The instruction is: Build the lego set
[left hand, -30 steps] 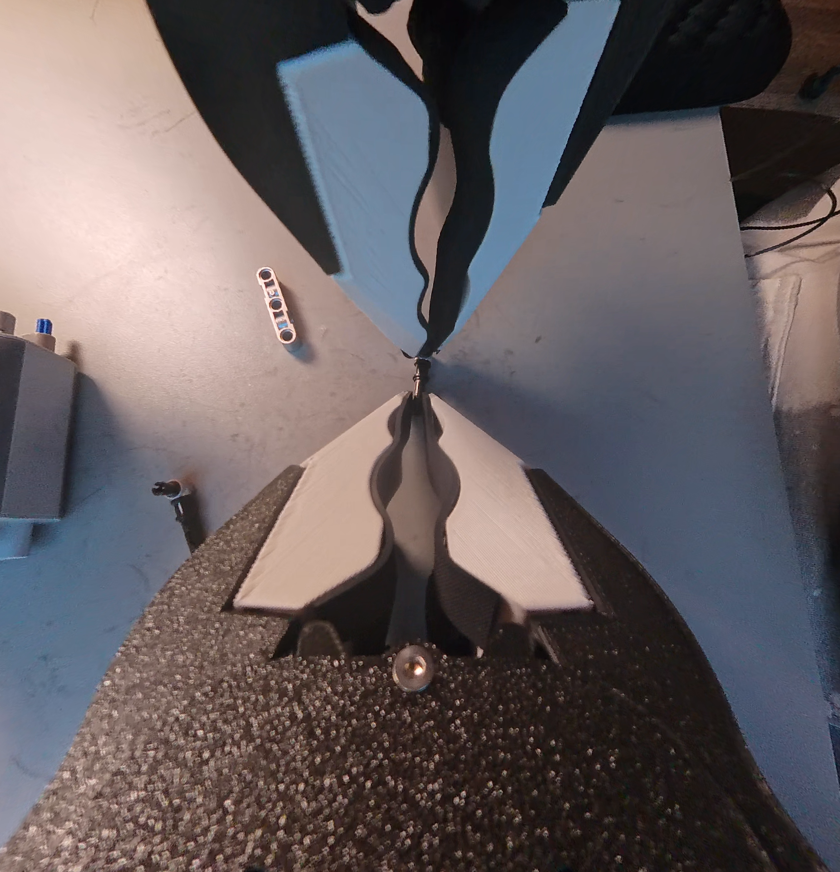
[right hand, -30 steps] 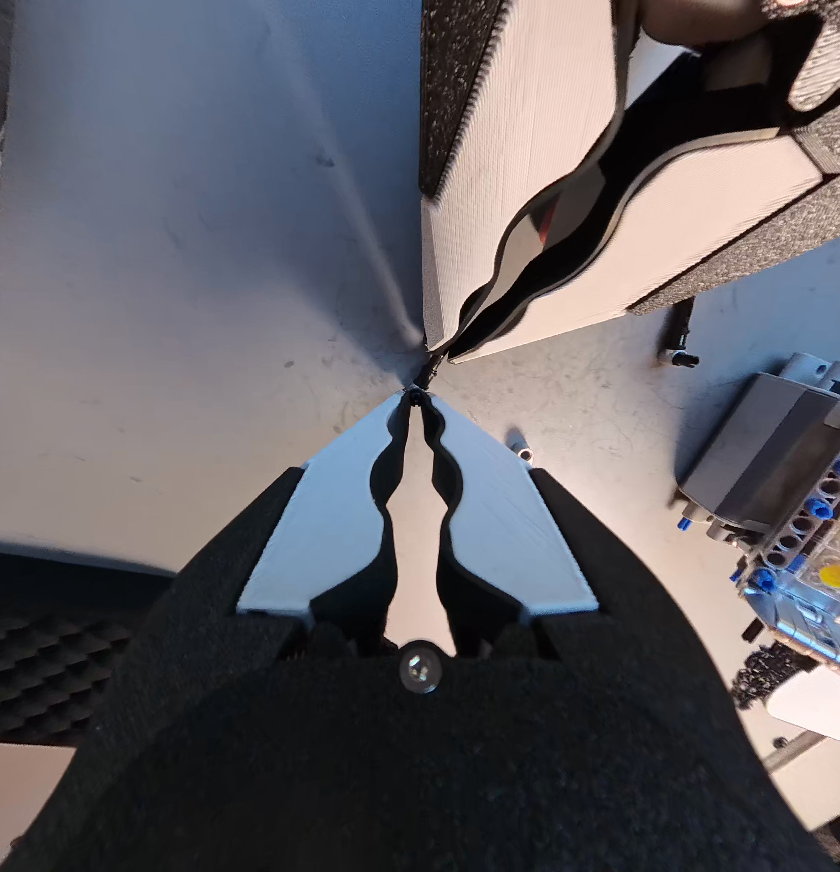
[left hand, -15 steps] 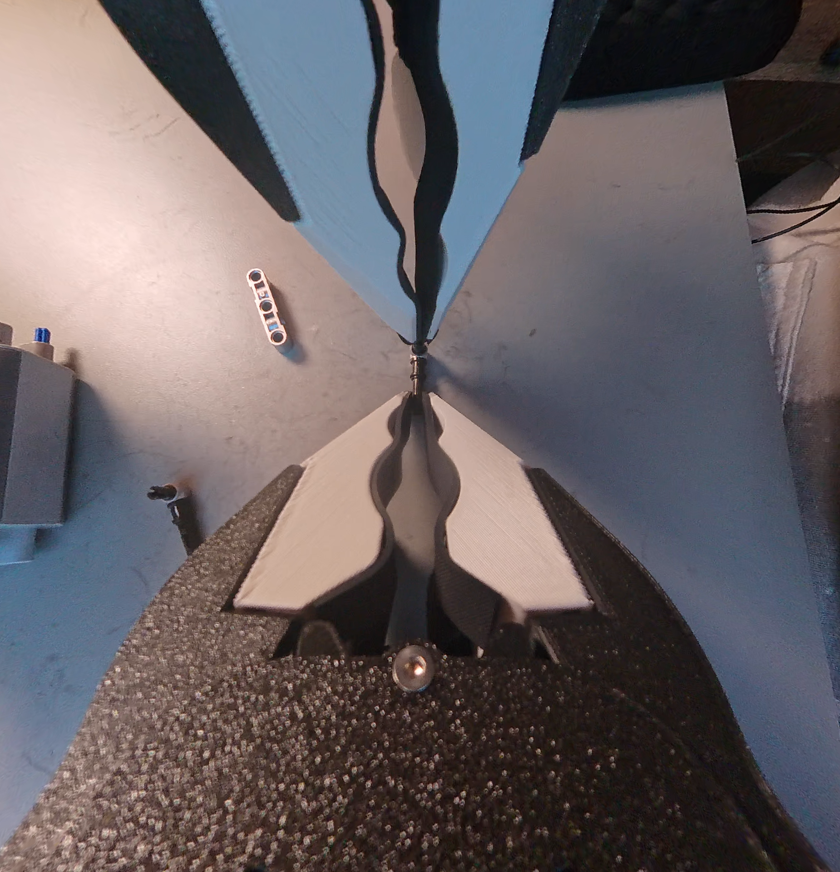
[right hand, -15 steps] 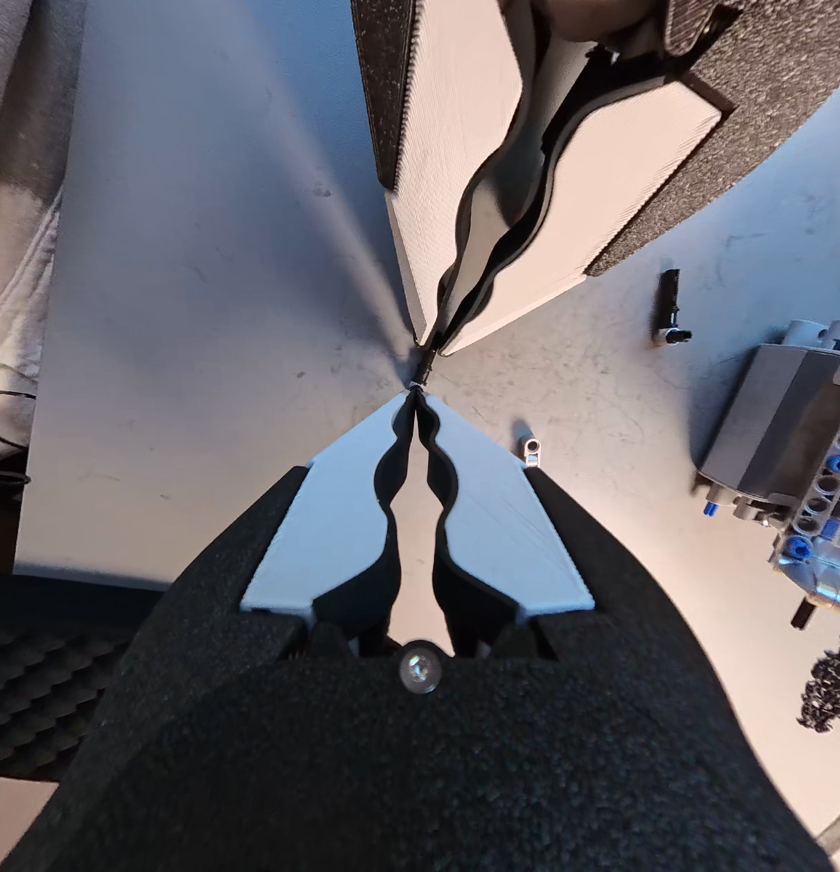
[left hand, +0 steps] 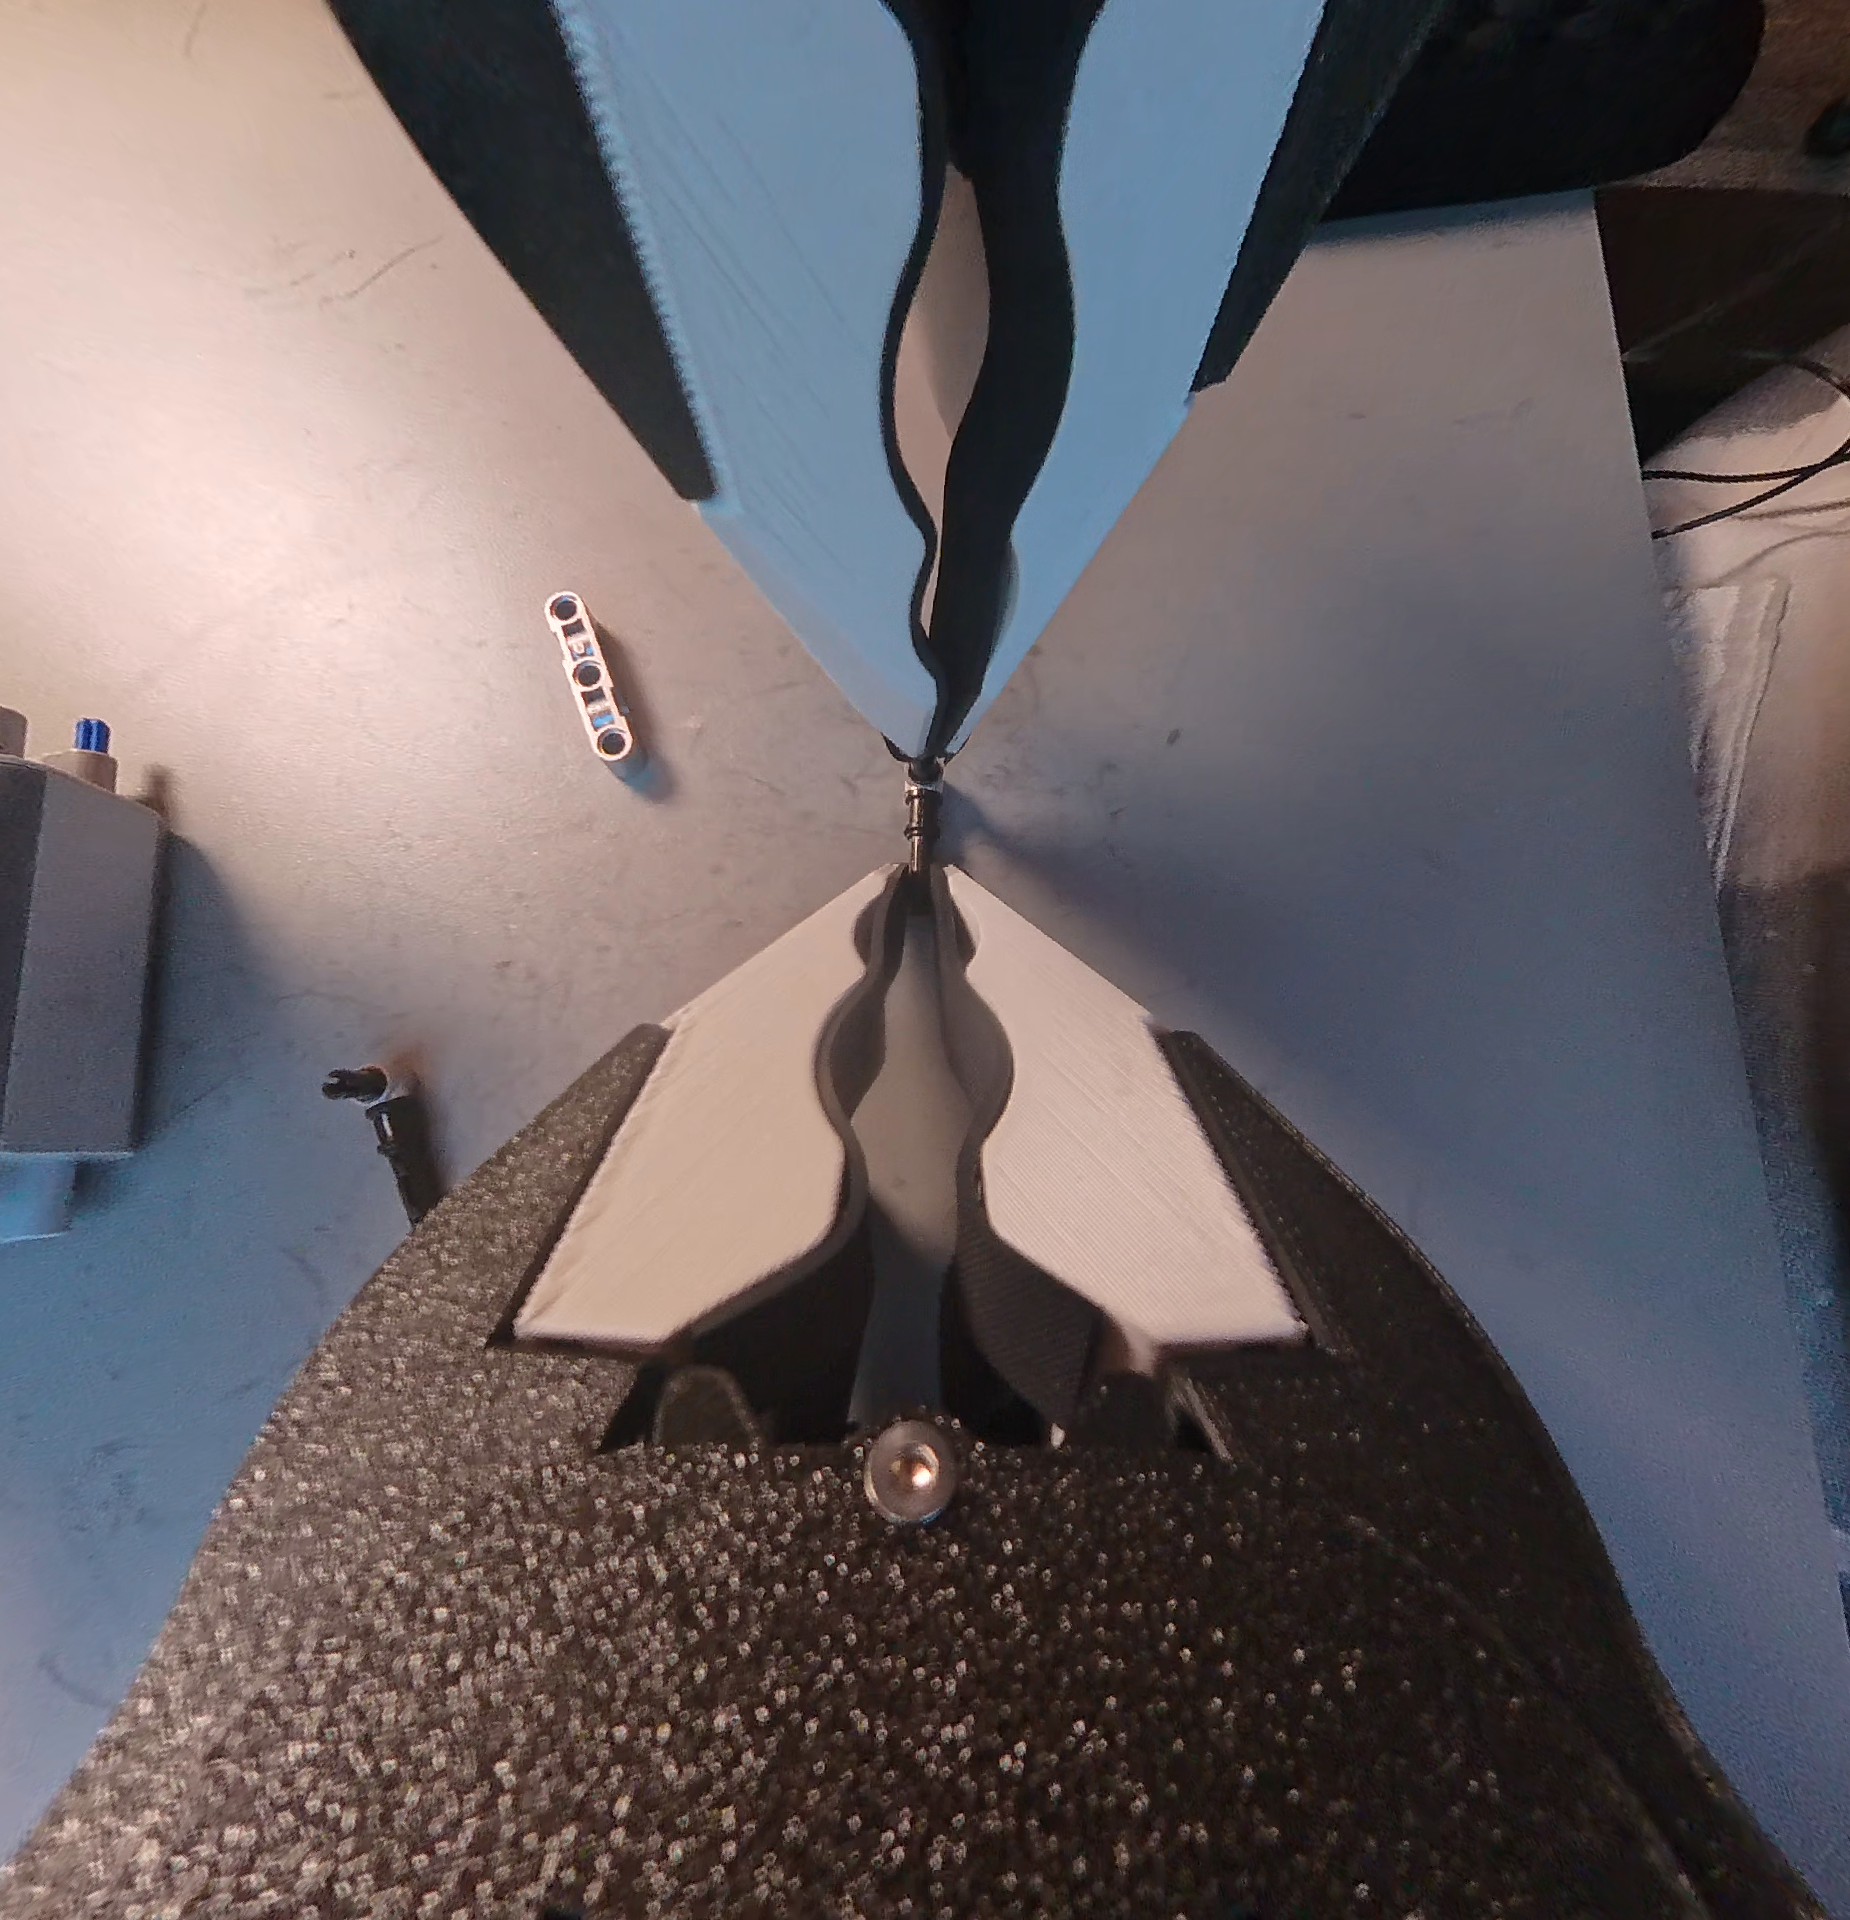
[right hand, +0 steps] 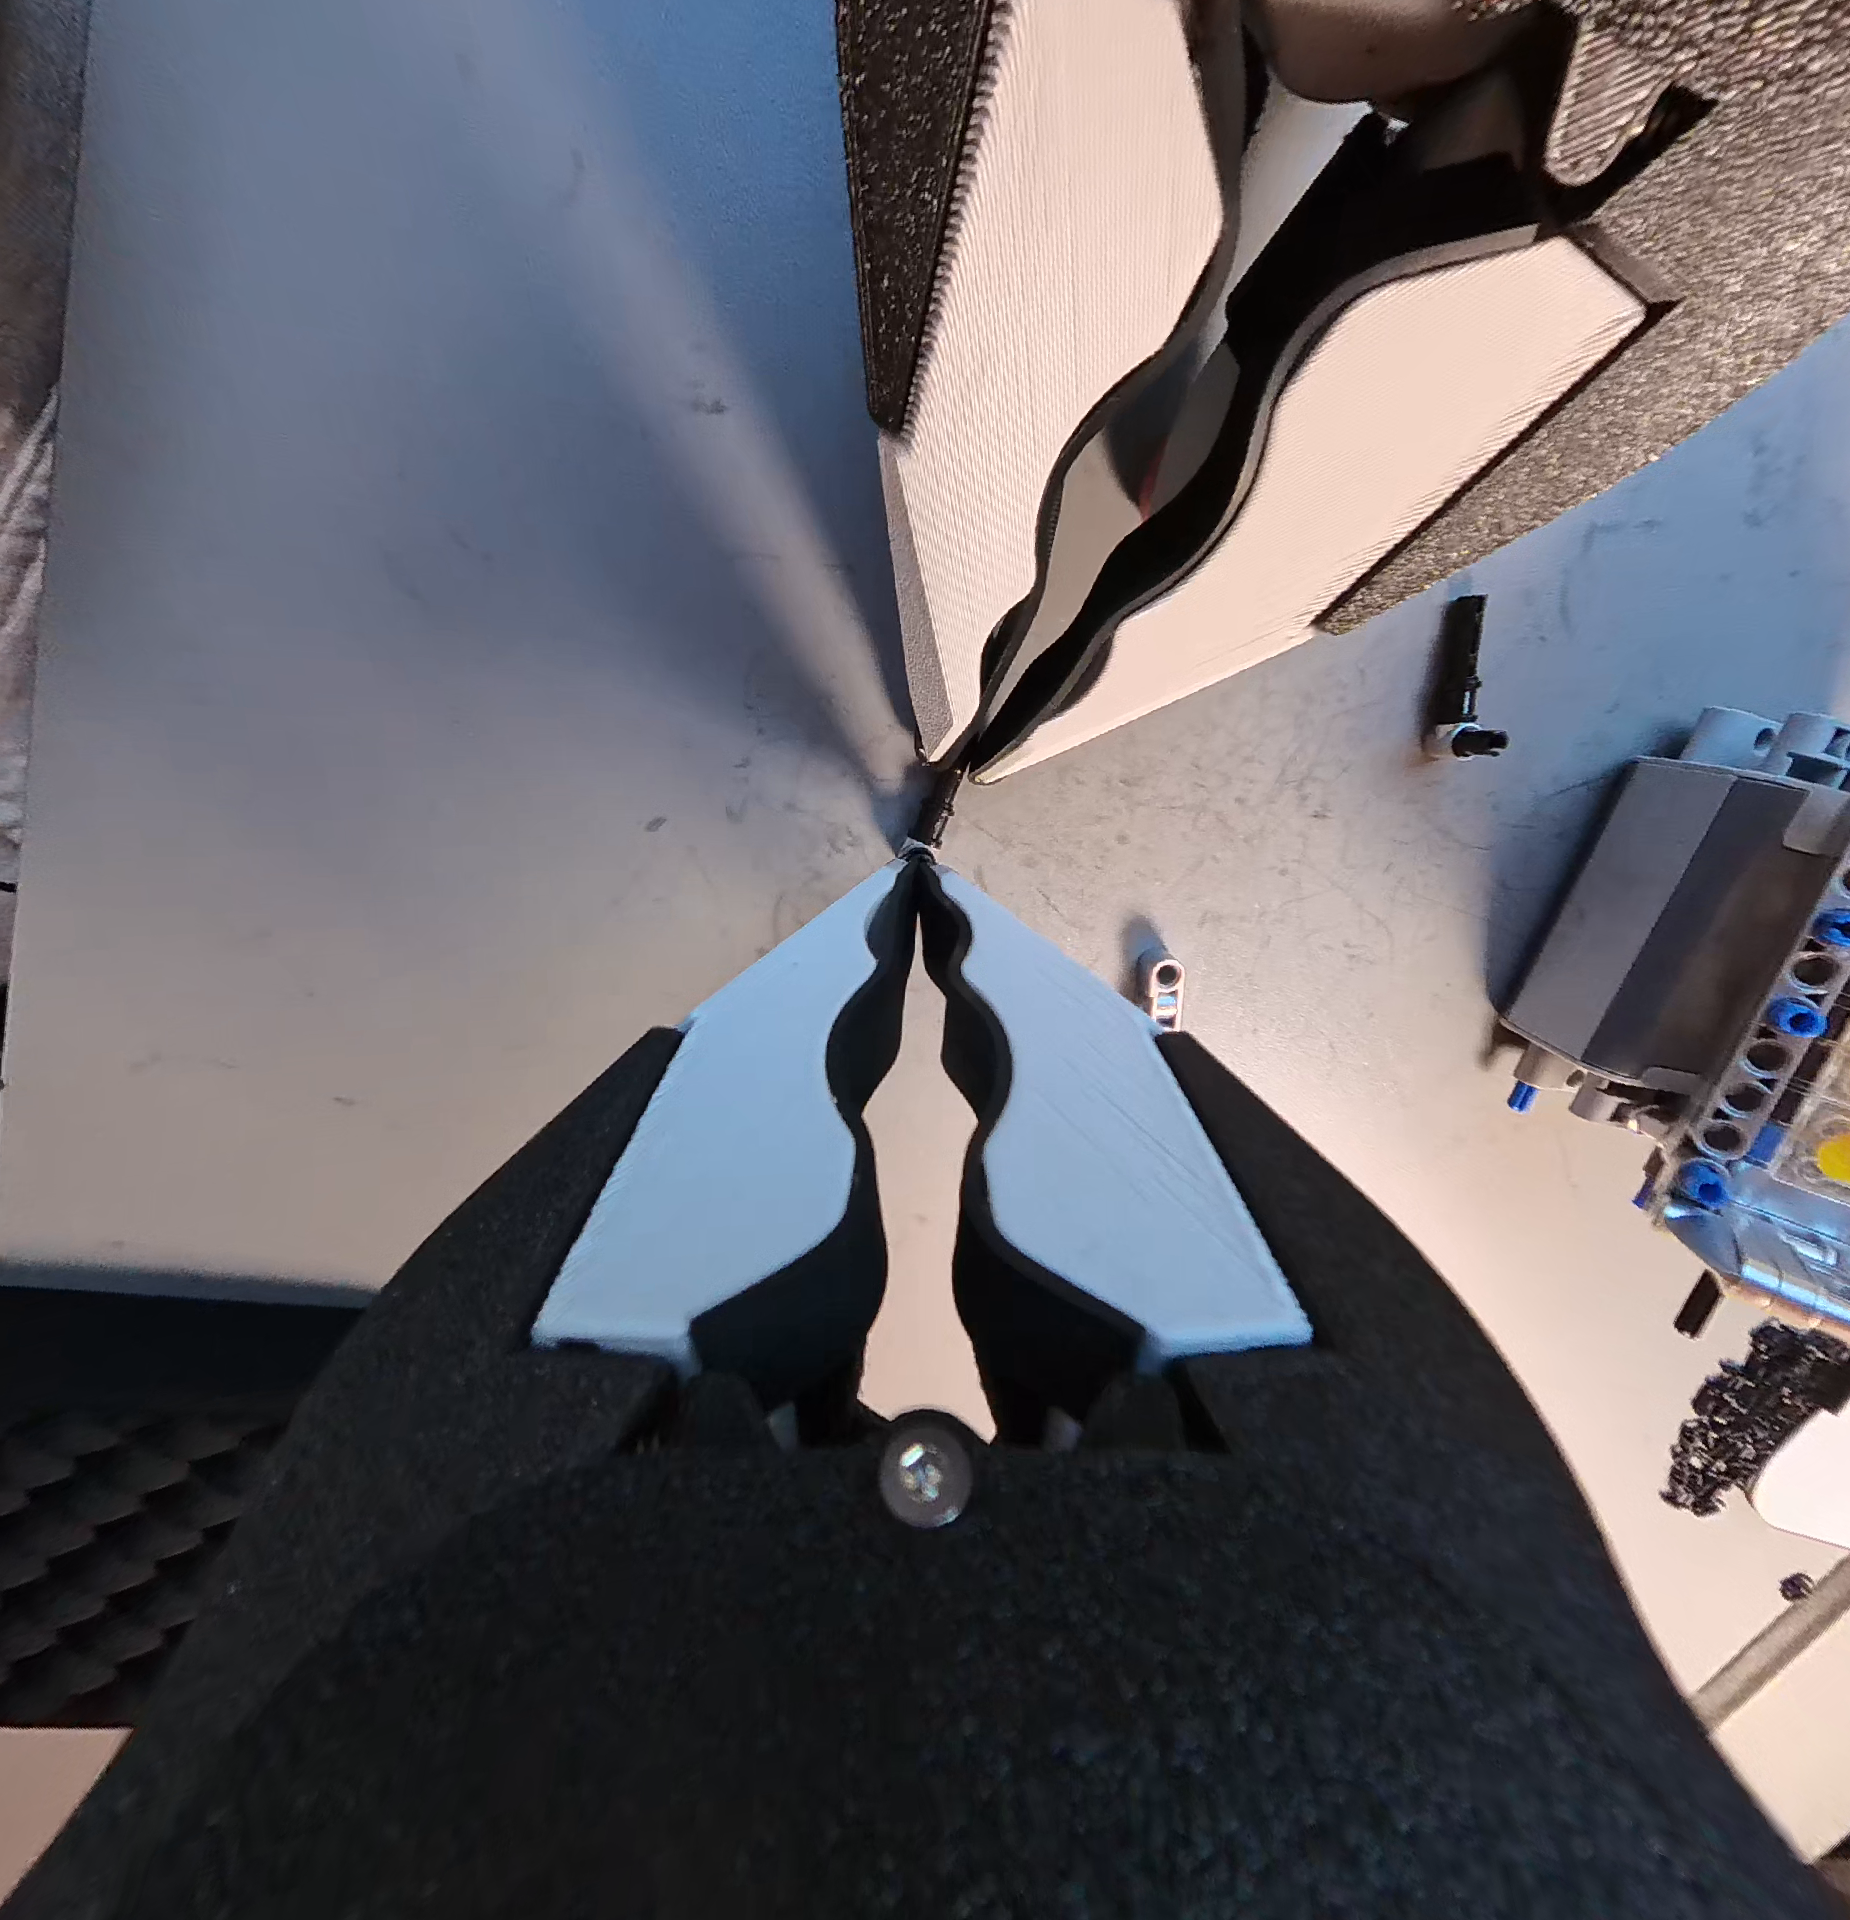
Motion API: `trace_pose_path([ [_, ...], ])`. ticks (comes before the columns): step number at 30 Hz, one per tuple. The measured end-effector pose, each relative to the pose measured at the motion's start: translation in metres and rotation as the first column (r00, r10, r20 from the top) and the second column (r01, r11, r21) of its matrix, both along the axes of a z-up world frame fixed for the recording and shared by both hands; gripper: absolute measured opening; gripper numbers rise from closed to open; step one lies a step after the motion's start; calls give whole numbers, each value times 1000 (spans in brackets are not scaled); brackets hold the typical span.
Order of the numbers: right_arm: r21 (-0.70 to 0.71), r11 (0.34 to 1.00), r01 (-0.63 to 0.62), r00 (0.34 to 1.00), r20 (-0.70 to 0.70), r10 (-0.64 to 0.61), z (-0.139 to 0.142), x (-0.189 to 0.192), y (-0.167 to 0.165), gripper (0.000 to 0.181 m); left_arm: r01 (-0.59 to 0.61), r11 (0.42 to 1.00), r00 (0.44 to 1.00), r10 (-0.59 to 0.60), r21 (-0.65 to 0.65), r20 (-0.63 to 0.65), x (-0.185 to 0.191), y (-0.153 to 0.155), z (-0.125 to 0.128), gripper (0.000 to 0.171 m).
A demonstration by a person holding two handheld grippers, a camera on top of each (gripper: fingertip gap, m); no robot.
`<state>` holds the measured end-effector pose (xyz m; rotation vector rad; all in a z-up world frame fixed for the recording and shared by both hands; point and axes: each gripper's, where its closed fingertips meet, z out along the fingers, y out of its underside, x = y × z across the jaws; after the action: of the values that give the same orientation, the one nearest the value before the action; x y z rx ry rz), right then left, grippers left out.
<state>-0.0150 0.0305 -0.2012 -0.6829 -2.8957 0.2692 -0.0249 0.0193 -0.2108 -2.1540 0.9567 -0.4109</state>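
Left wrist view: we see left gripper (left hand: pixel 919 871) clamped on pin (left hand: pixel 917 812), mid-desk (left hand: pixel 1316 831).
Right gripper (right hand: pixel 916 860): pinches pin's other end.

Beam: small grey three-hole beam (left hand: pixel 592 677) lies flat on table (left hand: pixel 277 364).
Block: grey motor block (right hand: pixel 1669 914) near table edge.
Connector: black pin piece (left hand: pixel 386 1122) apart from block.

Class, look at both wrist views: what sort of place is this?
Probably a hobby or lab workbench: a scuffed grey tabletop with loose building-kit parts, a small holed beam, and a grey motor block on a studded assembly.
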Motion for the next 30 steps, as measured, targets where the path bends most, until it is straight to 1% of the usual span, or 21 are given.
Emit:
trace_pose_path([
  [2,-32,999,19,999,-40,-20,0,-1,-1,0,-1,1000,1000,1,2,-4,-1,0,0,1],
  [5,-123,989,82,991,-91,-94,1,0,2,1,-1,1000,1000,1,7,-2,0,-2,1,1],
  [6,-164,981,104,984,-124,-125,5,-2,3,9,-2,1000,1000,2,9,-6,0,-2,0,1],
  [8,-273,951,147,961,-187,-203,19,-6,5,14,-6,1000,1000,6,13,-5,-1,-2,1,1],
  [10,-374,913,164,919,-278,-279,33,-12,8,15,-19,1000,1000,19,16,-1,-3,0,2,1],
  [13,-472,865,170,838,-392,-379,41,-20,19,22,-48,998,998,47,34,34,-8,4,8,2],
  [16,-562,816,131,753,-479,-451,53,-26,28,25,-93,994,989,86,54,119,-14,10,22,2],
  [18,-582,808,94,706,-533,-466,62,-28,31,29,-133,989,973,118,66,200,-19,14,34,2],
  [21,-598,799,68,664,-571,-484,71,-30,34,35,-196,974,941,153,116,301,-28,20,54,2],
  [23,-656,753,61,642,-552,-532,78,-31,35,36,-227,958,930,160,176,331,-34,24,67,2],
  [25,-705,707,59,625,-526,-577,81,-32,35,36,-240,946,926,155,220,344,-36,26,74,2],
  [26,-707,705,54,624,-527,-577,81,-31,33,36,-239,943,923,147,230,356,-35,26,76,2],
  [28,-683,728,54,617,-551,-562,78,-31,32,36,-233,943,912,127,237,390,-30,25,80,2],
  [30,-688,723,60,621,-542,-567,76,-32,29,35,-235,939,909,122,250,398,-27,26,81,2],
])
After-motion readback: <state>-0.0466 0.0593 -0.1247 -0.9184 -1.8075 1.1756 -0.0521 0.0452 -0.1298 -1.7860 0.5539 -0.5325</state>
